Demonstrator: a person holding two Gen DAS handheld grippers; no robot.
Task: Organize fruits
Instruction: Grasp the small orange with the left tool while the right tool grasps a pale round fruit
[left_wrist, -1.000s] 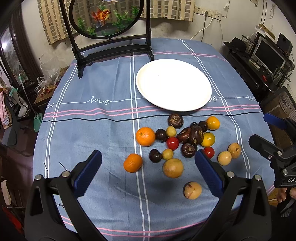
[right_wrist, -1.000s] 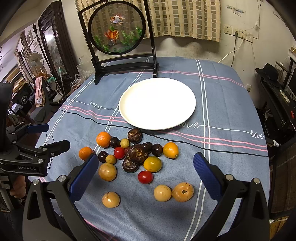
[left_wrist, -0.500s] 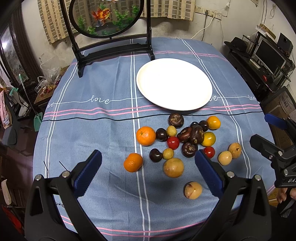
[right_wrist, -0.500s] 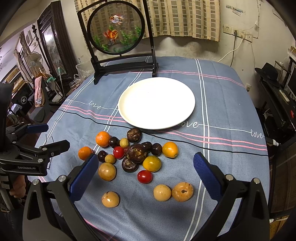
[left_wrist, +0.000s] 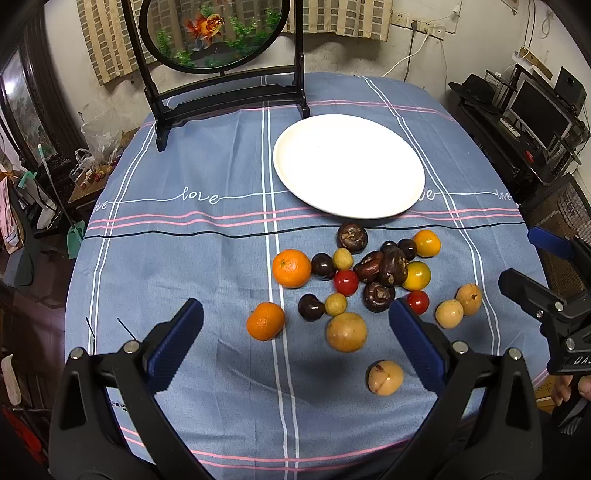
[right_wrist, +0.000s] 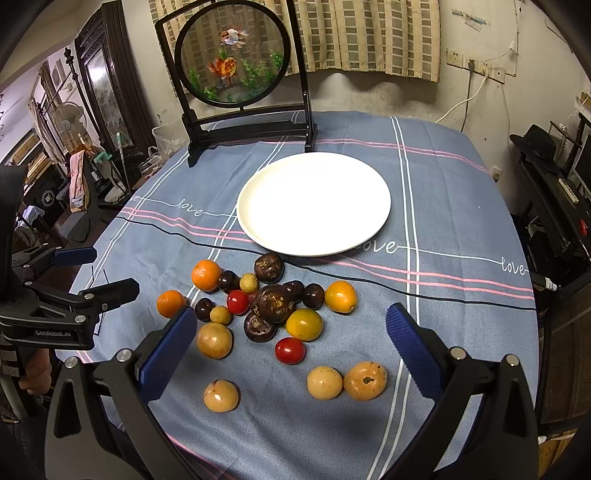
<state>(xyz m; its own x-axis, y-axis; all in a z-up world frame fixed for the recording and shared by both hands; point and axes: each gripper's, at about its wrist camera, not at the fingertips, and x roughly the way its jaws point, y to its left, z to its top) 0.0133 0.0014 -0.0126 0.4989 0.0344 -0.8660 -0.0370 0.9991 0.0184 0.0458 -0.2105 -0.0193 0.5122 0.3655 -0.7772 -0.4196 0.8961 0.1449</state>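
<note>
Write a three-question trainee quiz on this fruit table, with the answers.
1. True or false: the white plate already holds fruit.
2. How many red tomatoes lie on the cloth?
3. Which is open: A) only the left gripper, B) only the right gripper, C) both?

Key:
1. False; it is bare.
2. Two: one red tomato within the cluster, another at its near edge.
3. C; neither holds anything.

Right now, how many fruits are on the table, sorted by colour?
Orange mandarins: 2
Red tomatoes: 2
Yellow tomatoes: 2
Dark brown fruits: 8
Tan fruits: 6
Total: 20
</note>
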